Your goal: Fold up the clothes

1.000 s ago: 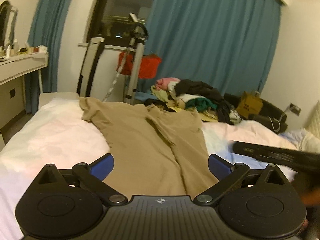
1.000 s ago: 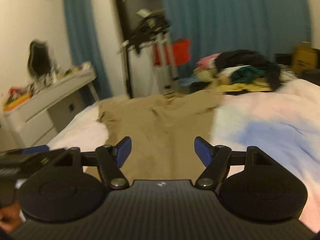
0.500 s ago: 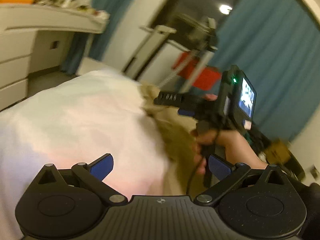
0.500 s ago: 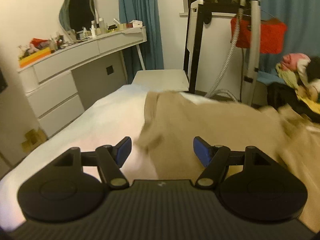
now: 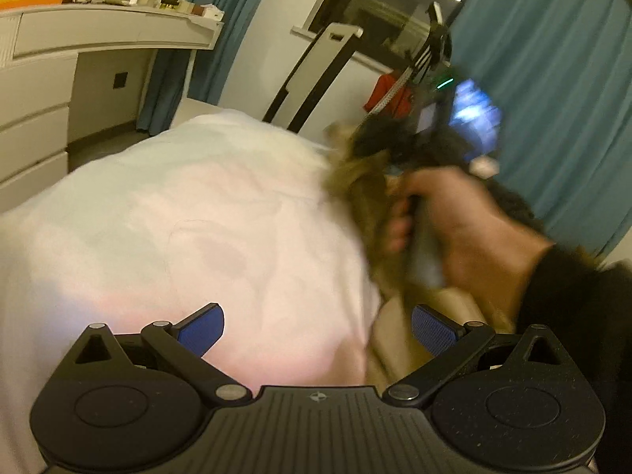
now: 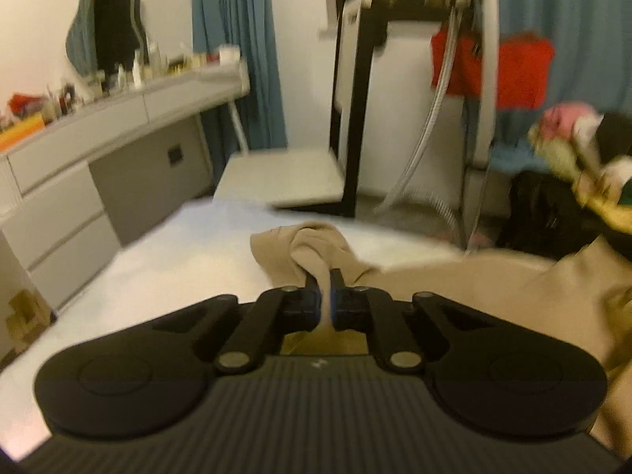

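The bed (image 5: pixel 166 213) fills most of both views, covered in a pale sheet. Along the wall to its left stands a grey desk (image 6: pixel 98 134) with drawers, its top crowded with small bottles. Across the bed's right part lies the tan garment (image 6: pixel 493 288), spread flat toward the right and gathered into a bunch at its near-left corner. That bunched corner sits directly in the right hand-held gripper (image 6: pixel 324 280), whose blue-padded fingers are pressed together with a fold of the tan cloth pinched between them. In the left wrist view the same gripper appears blurred ahead and to the right, gripped by the person's right hand (image 5: pixel 454 221) in a dark sleeve, the cloth hanging beside it. The left hand-held gripper (image 5: pixel 316 330) hovers over bare sheet, fingers spread wide and holding nothing, the garment's edge just beside its right finger.
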Demonstrator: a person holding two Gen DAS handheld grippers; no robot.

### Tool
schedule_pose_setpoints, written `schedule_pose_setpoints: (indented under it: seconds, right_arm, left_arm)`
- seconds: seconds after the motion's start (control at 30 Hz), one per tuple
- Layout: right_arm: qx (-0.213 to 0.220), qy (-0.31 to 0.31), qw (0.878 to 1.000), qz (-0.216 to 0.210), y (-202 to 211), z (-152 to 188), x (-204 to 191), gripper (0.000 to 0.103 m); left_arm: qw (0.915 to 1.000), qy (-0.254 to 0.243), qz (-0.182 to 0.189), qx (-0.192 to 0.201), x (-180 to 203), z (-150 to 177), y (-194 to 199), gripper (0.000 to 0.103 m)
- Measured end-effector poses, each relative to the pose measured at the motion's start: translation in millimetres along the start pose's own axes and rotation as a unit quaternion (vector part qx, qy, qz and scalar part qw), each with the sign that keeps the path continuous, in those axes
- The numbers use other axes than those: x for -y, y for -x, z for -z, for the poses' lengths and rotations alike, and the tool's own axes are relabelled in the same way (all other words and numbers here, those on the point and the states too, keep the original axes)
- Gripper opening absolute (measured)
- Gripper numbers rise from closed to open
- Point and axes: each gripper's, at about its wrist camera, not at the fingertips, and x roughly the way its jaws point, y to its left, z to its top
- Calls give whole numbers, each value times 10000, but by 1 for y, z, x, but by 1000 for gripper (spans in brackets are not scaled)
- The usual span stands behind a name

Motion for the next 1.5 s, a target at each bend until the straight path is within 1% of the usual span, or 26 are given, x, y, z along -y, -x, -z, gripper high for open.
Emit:
schedule_pose_setpoints:
  seconds: [0.13, 0.23, 0.33, 0.4, 0.47, 0.63, 0.73, 0.77, 0.83, 0.87, 0.9, 0.93, 0.97, 1.0, 1.07, 1.1, 1.23, 1.4, 1.5]
  right_arm:
    - [485, -193, 9983, 254, 41, -24, 34, 7]
    - [828, -588, 9933, 550, 75, -35, 80, 7]
    - [1105, -1148, 9832, 893, 106, -34, 137, 7]
    - [1213, -1604, 9725, 1173, 120, -22, 178, 7]
    - [1265, -2110, 9585, 1442, 129, -3, 220, 7]
    - [951, -2628, 9401, 1953, 125, 54, 280, 7]
    - [797, -2774, 9376, 1940, 112, 79, 297, 10]
    - [734, -2861, 9368, 1876, 108, 86, 301, 10]
    - [666, -2966, 9364, 1752, 104, 92, 304, 12]
    - [616, -2916, 9395, 1691, 104, 91, 303, 16]
    - [565, -2863, 9425, 1631, 105, 89, 302, 26]
    - [514, -2810, 9454, 1570, 106, 88, 301, 33]
    - [554, -2737, 9477, 1546, 113, 84, 296, 52]
    - [596, -2663, 9499, 1523, 120, 81, 290, 67]
    - [720, -2544, 9538, 1426, 140, 73, 277, 76]
    - [804, -2499, 9554, 1351, 152, 70, 270, 75]
    - [873, -2430, 9600, 1081, 210, 63, 237, 75]
    - [967, -2129, 9671, 1002, 289, 69, 188, 75]
    - [977, -1853, 9725, 1015, 336, 81, 152, 75]
  left_arm:
    - [9995, 263, 140, -82, -1, 0, 0, 102]
    - [9994, 316, 147, -14, 1, 1, 7, 102]
    - [9994, 280, 213, 10, 6, 3, 12, 102]
    - [9995, 160, 275, -14, 13, 5, 13, 102]
    - [9996, 22, 285, -13, 20, 9, 13, 102]
    - [9989, -371, 251, -113, 38, 21, 4, 102]
    - [9978, -589, 217, -234, 49, 28, -8, 102]
    - [9973, -660, 204, -253, 52, 29, -13, 102]
    - [9963, -800, 191, -250, 58, 31, -20, 102]
    - [9957, -870, 186, -247, 61, 33, -22, 102]
    - [9952, -928, 186, -246, 64, 34, -23, 102]
    - [9947, -979, 190, -248, 67, 36, -24, 102]
    - [9943, -1024, 202, -231, 69, 36, -21, 102]
    - [9939, -1065, 222, -201, 70, 36, -16, 102]
    - [9930, -1147, 261, -140, 71, 35, -6, 102]
    - [9925, -1188, 280, -110, 72, 35, -1, 102]
    - [9902, -1351, 358, 11, 75, 34, 19, 102]
    - [9867, -1554, 456, 162, 79, 32, 44, 102]
    - [9833, -1681, 643, 256, 90, 38, 63, 102]
